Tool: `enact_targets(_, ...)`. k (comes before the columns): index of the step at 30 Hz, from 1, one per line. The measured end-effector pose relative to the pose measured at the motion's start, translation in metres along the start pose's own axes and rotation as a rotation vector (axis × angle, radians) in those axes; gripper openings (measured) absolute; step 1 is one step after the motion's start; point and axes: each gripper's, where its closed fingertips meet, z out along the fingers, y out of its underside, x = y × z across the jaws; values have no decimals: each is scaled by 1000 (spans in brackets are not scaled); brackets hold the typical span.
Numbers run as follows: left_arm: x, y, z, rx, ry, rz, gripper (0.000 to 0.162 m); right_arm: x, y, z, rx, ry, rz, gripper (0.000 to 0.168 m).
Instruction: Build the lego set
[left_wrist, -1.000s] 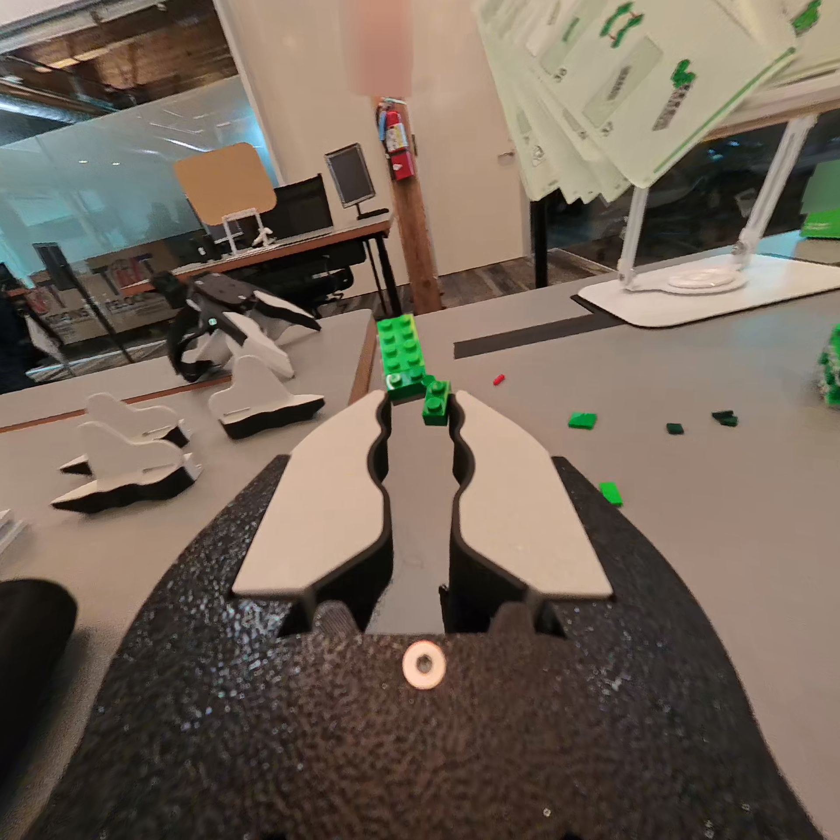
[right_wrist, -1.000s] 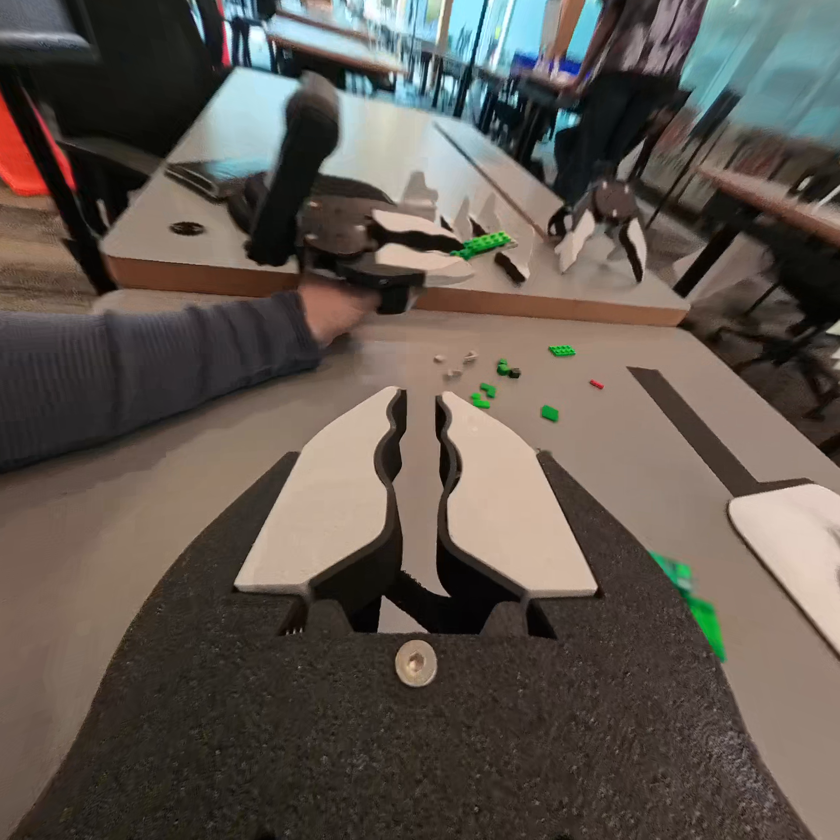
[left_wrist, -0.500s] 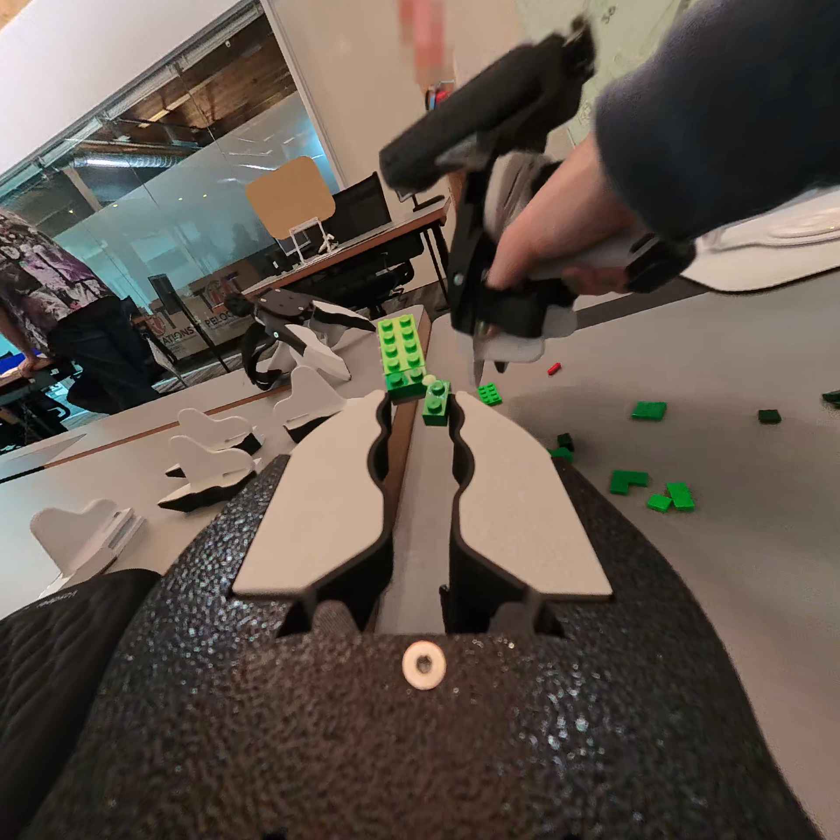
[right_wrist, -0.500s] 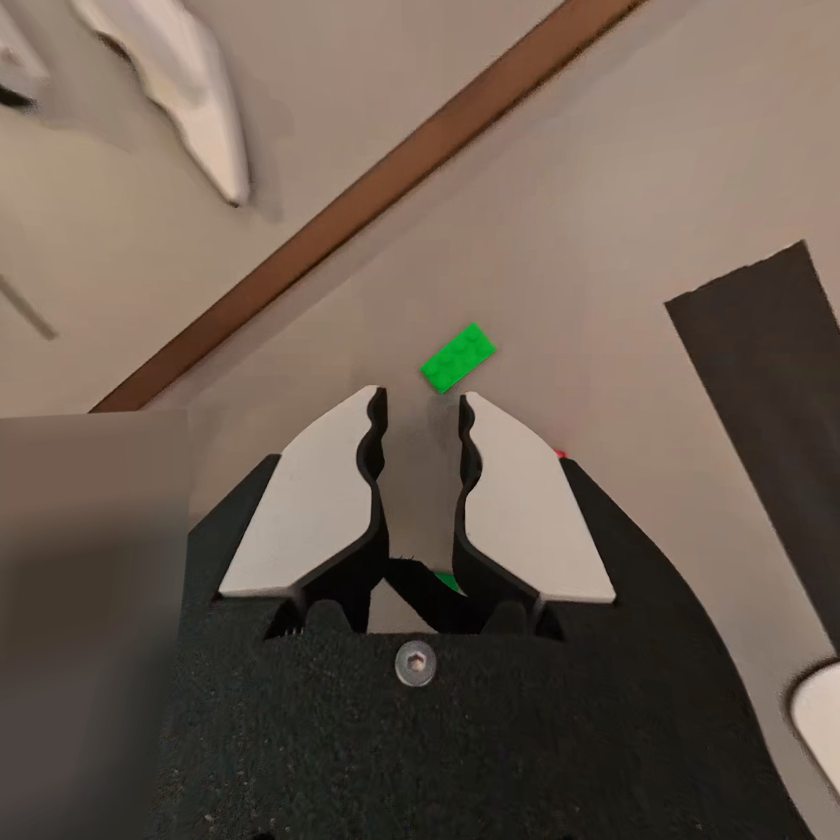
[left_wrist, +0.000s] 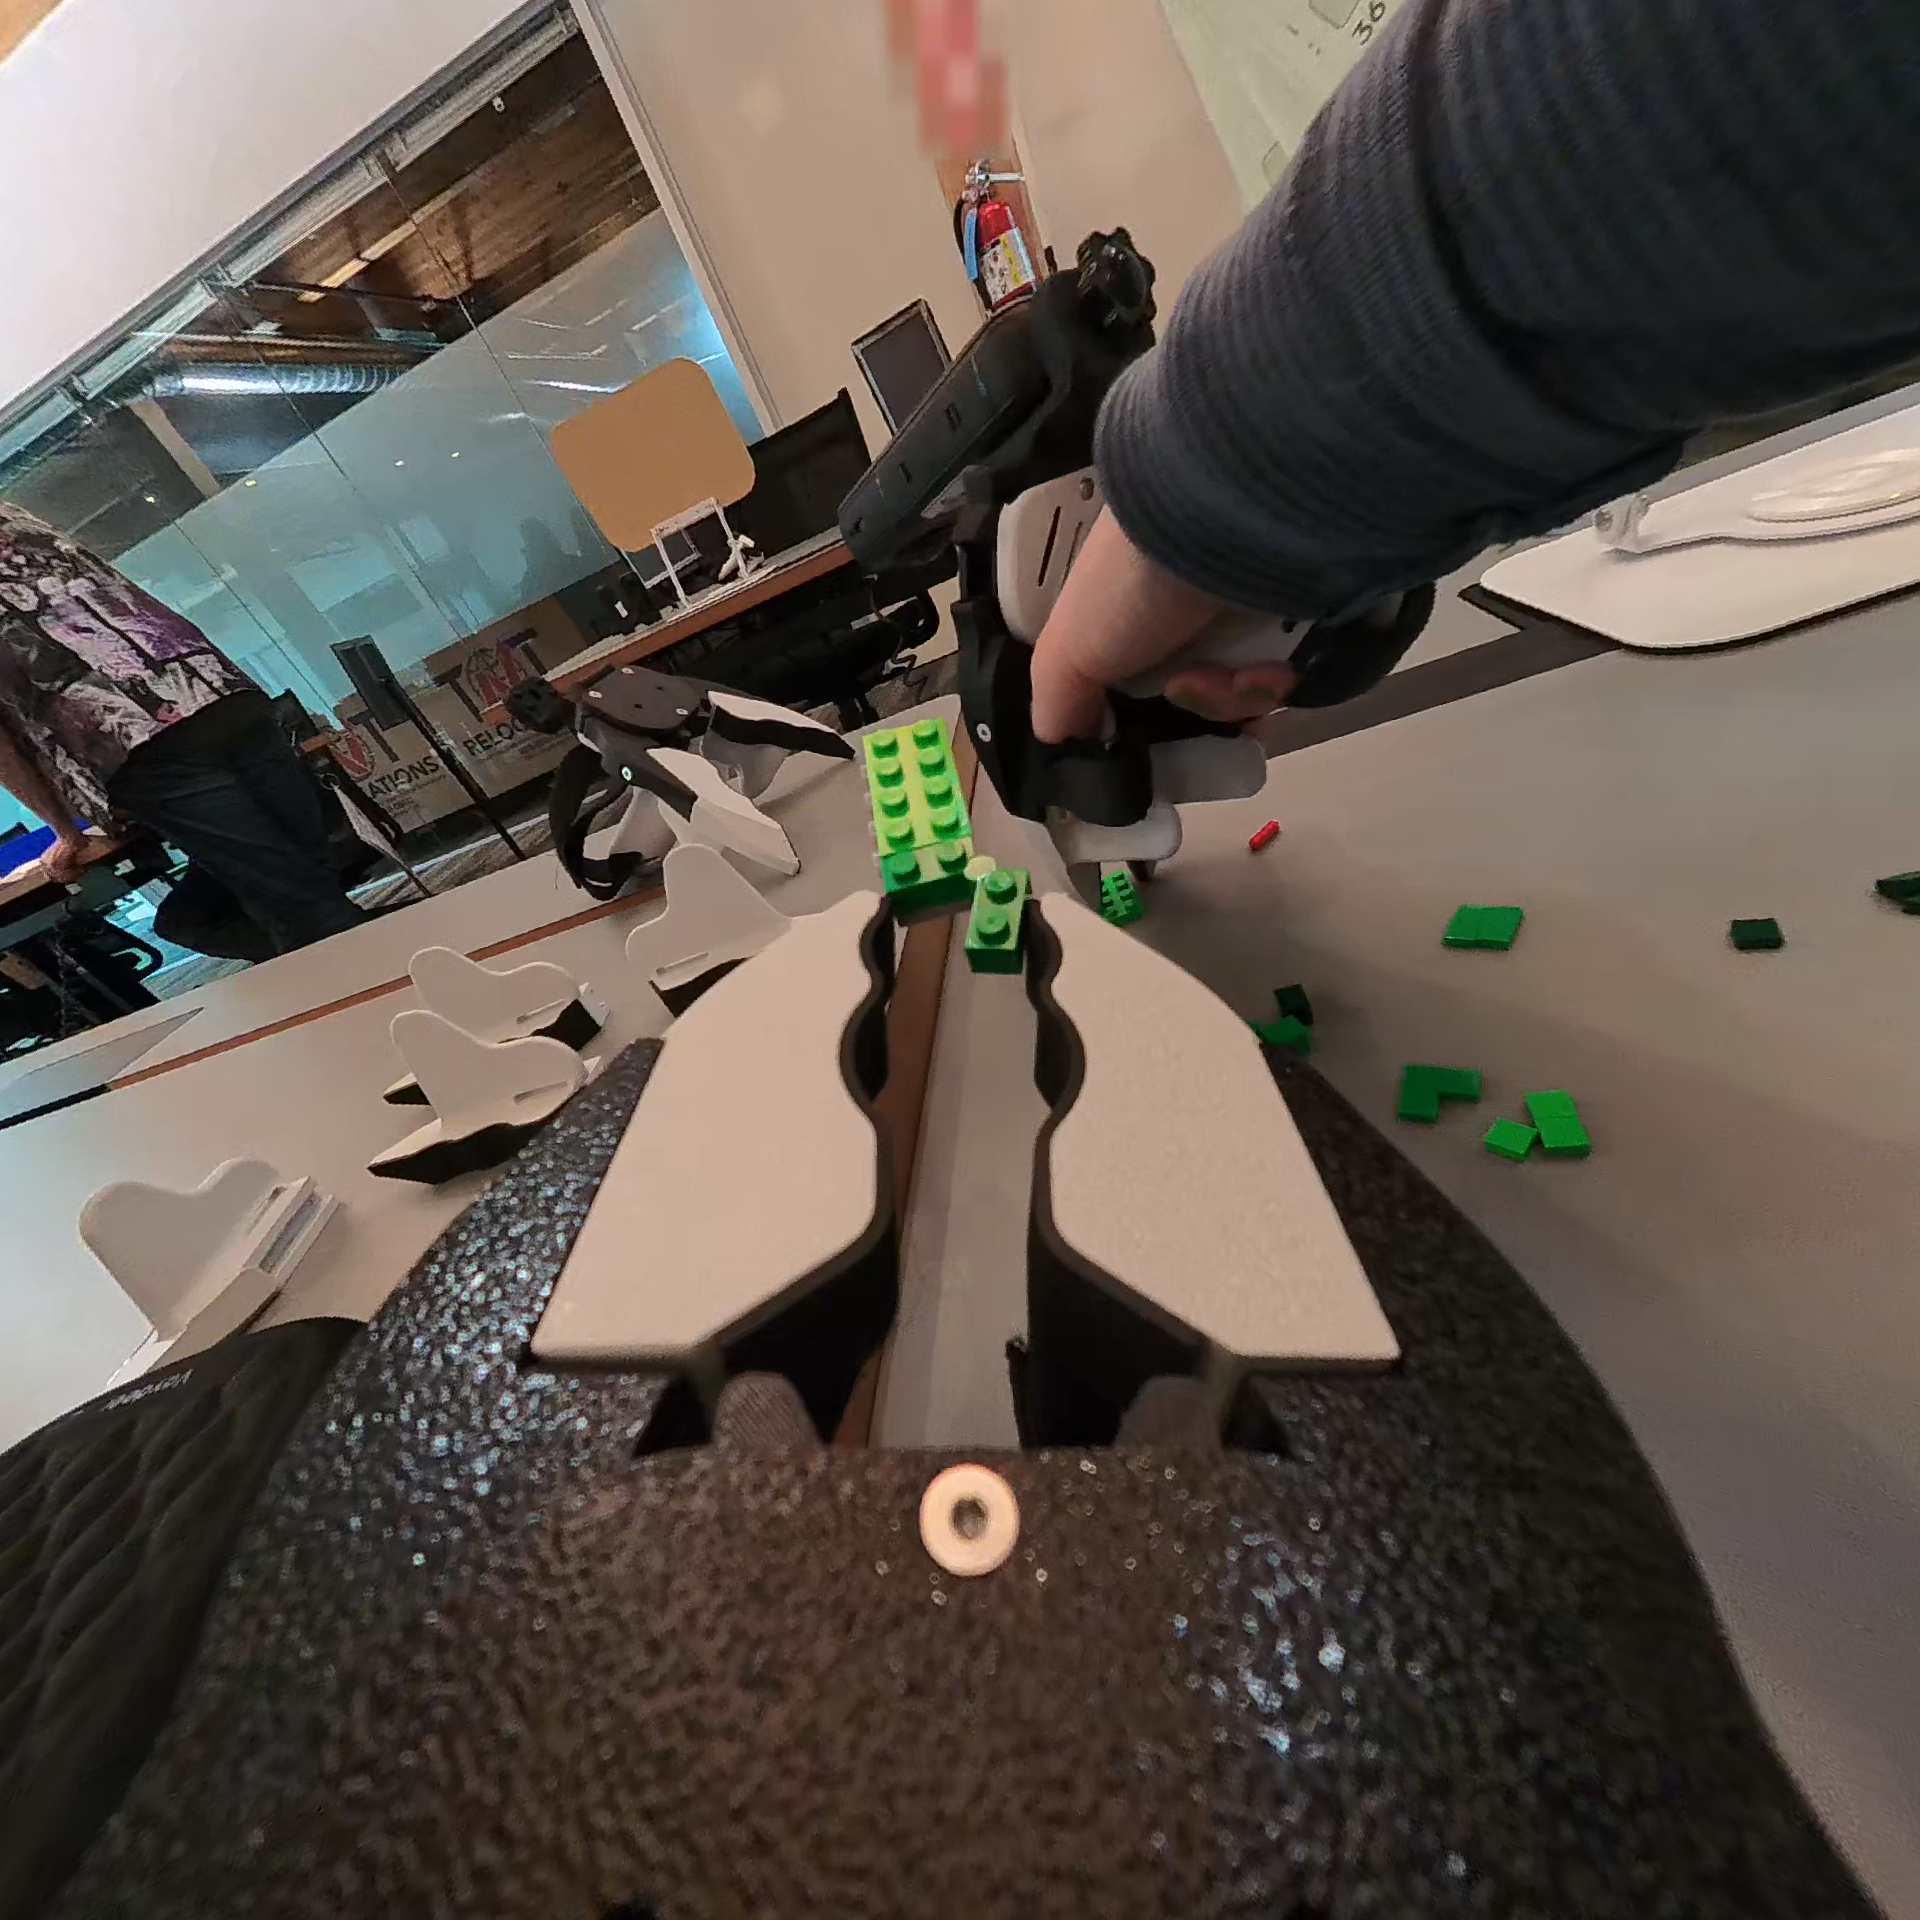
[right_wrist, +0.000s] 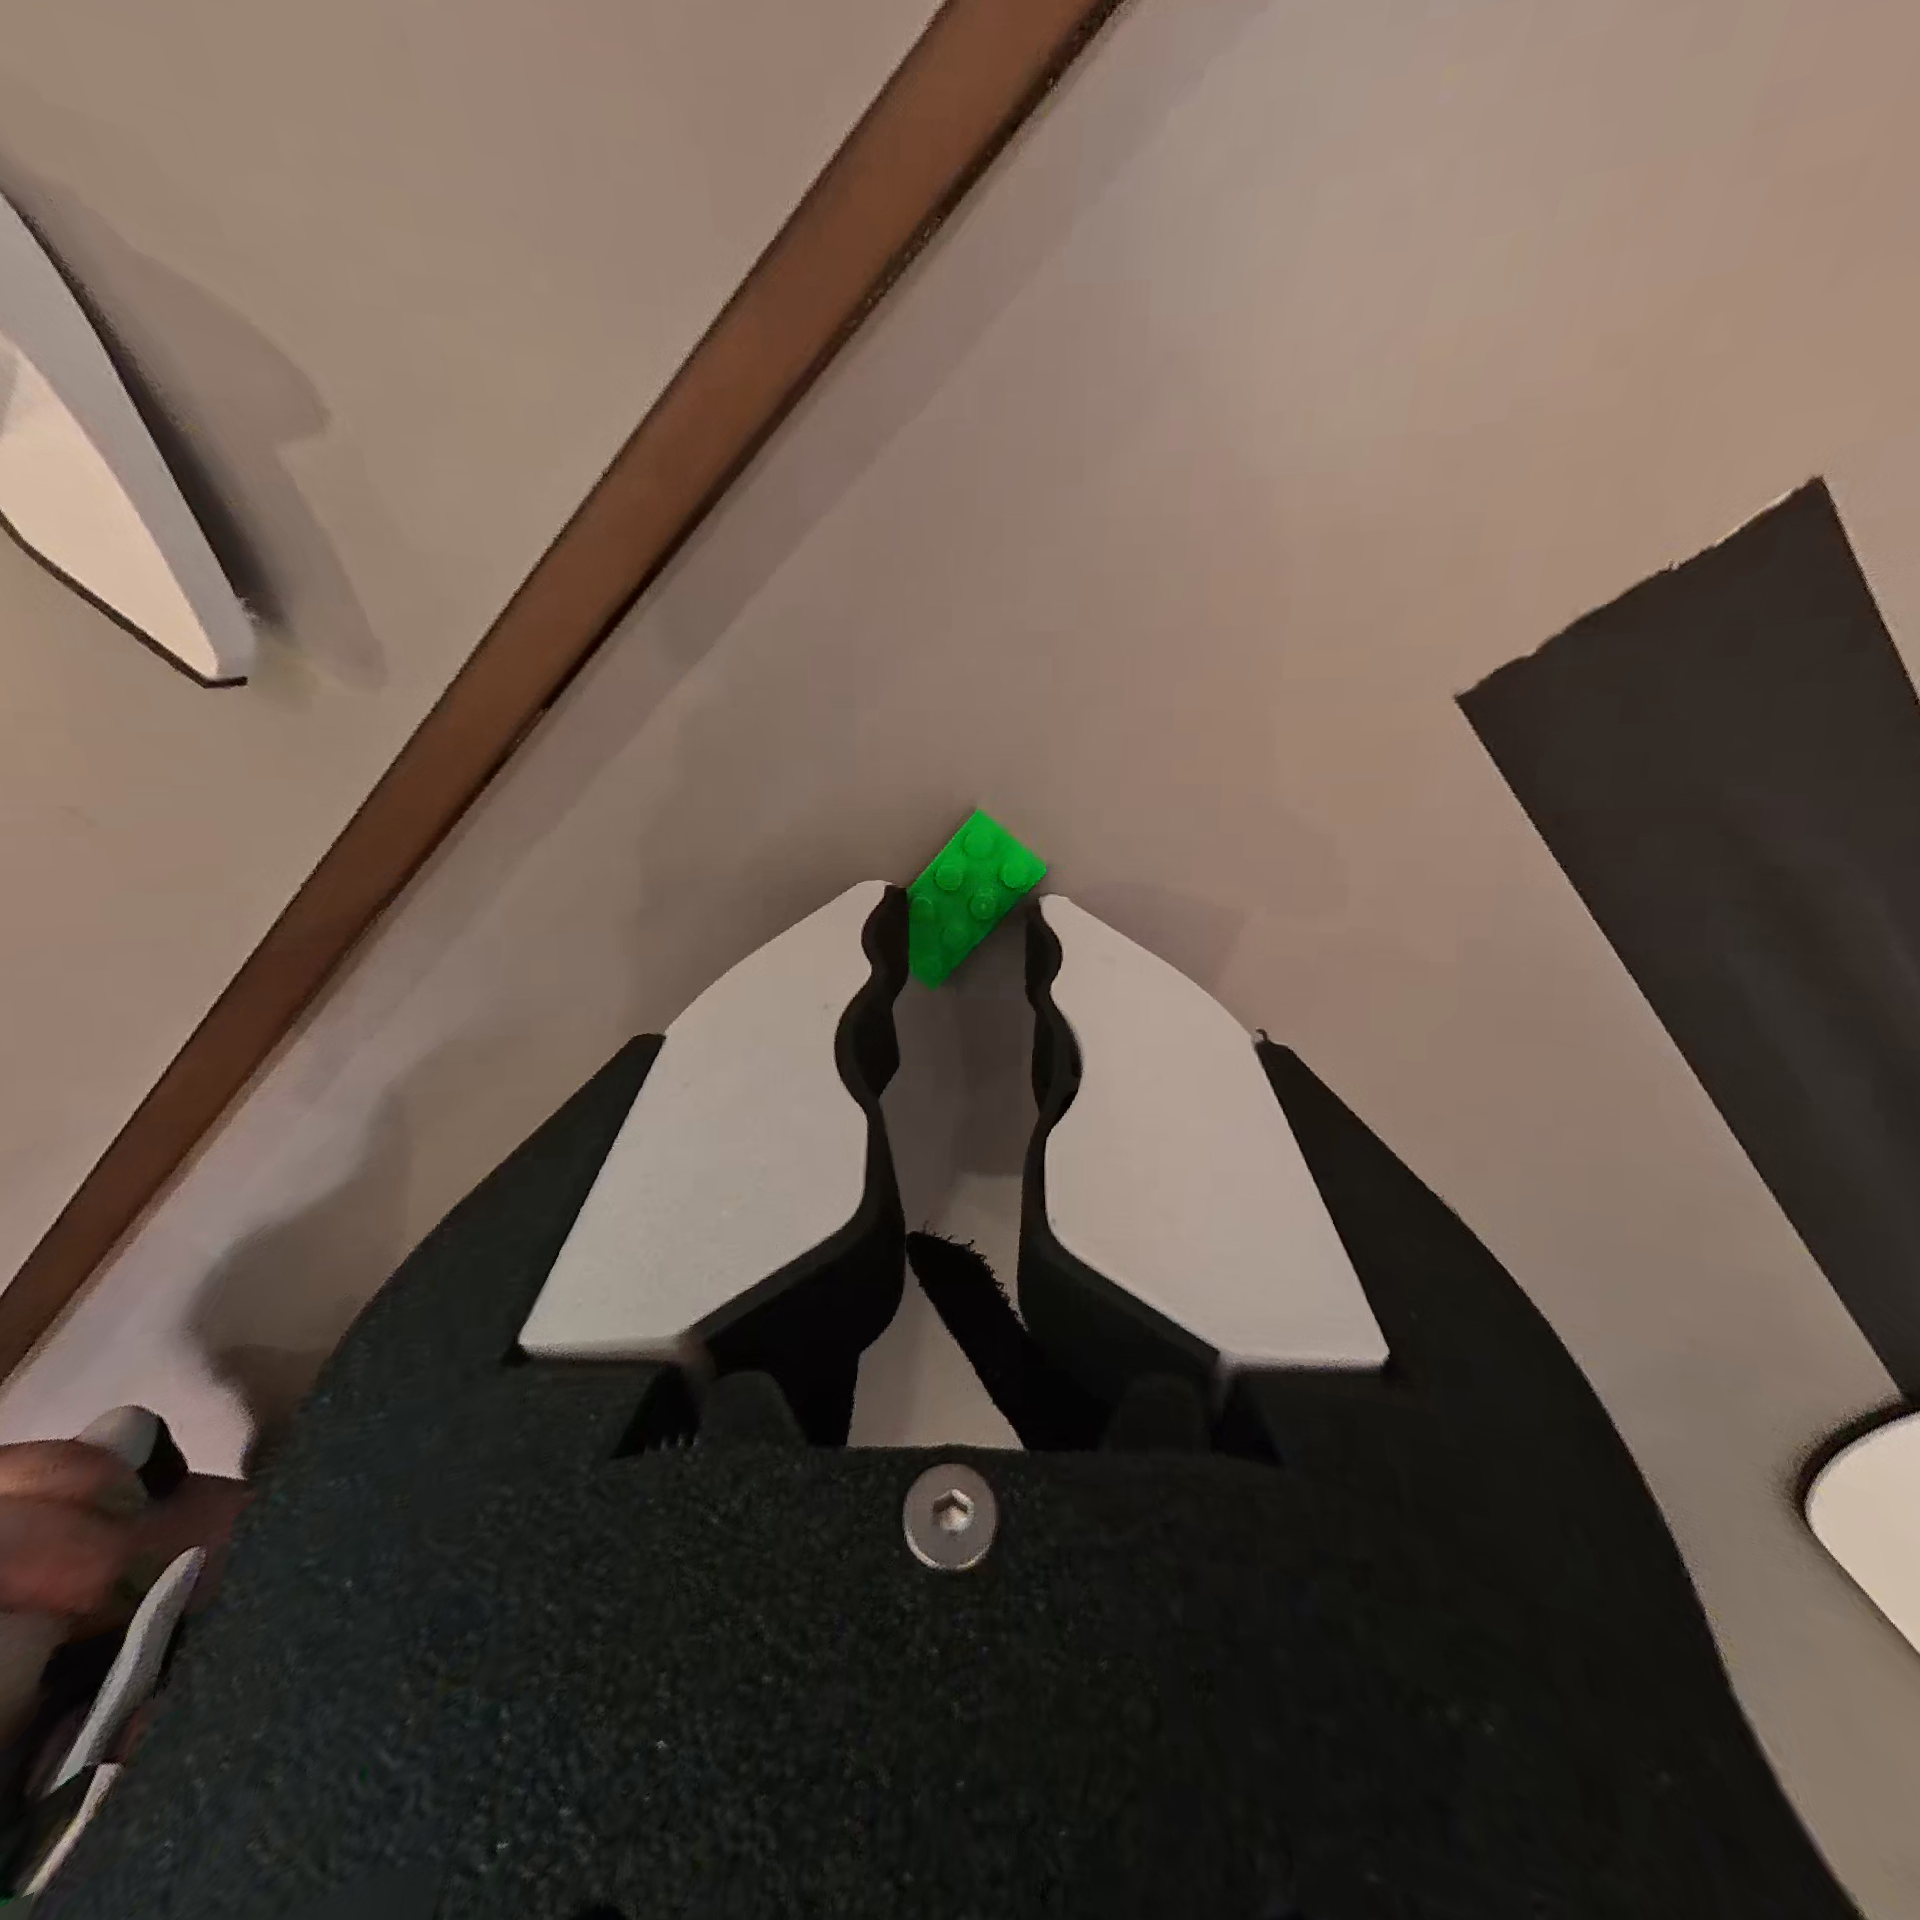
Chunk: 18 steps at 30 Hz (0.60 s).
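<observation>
My left gripper (left_wrist: 961, 909) is shut on a green lego assembly (left_wrist: 925, 831): a long light green studded plate with darker green bricks at its near end, held above the table seam. My right gripper (right_wrist: 961, 899) is open and points down at the grey table (right_wrist: 1299, 520). A small bright green plate (right_wrist: 977, 873) lies flat between its fingertips, against the left one. In the left wrist view the right gripper (left_wrist: 1117, 862) is held by a hand just beyond my left fingertips, over that plate (left_wrist: 1120, 896).
Several loose green pieces (left_wrist: 1481, 925) and a small red piece (left_wrist: 1262, 834) lie on the table to the right. Spare white gripper fingers (left_wrist: 488, 1060) and another gripper (left_wrist: 665, 748) sit on the adjoining table. A black tape strip (right_wrist: 1714, 779) and a white stand base (left_wrist: 1714, 551) are at right. My hands' fingertips stand some 20 cm from each other.
My right gripper has come down closer to the table, and the green plate now sits between its fingertips instead of ahead of them. My left gripper still holds the assembly.
</observation>
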Motion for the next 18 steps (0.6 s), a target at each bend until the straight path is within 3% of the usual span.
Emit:
enact_targets(5,2,1,0,-7,19,-4,24,-1,0,0,7,33,-83,16)
enact_targets(10,20,-4,2,-7,155,-66,23,2,20,-24,120,91,-323,15)
enact_targets(14,51,-33,-9,7,413,-181,23,-9,99,-74,228,4,-489,15)
enact_targets(18,64,-118,-42,141,521,-192,23,11,199,-141,360,-36,-485,15)
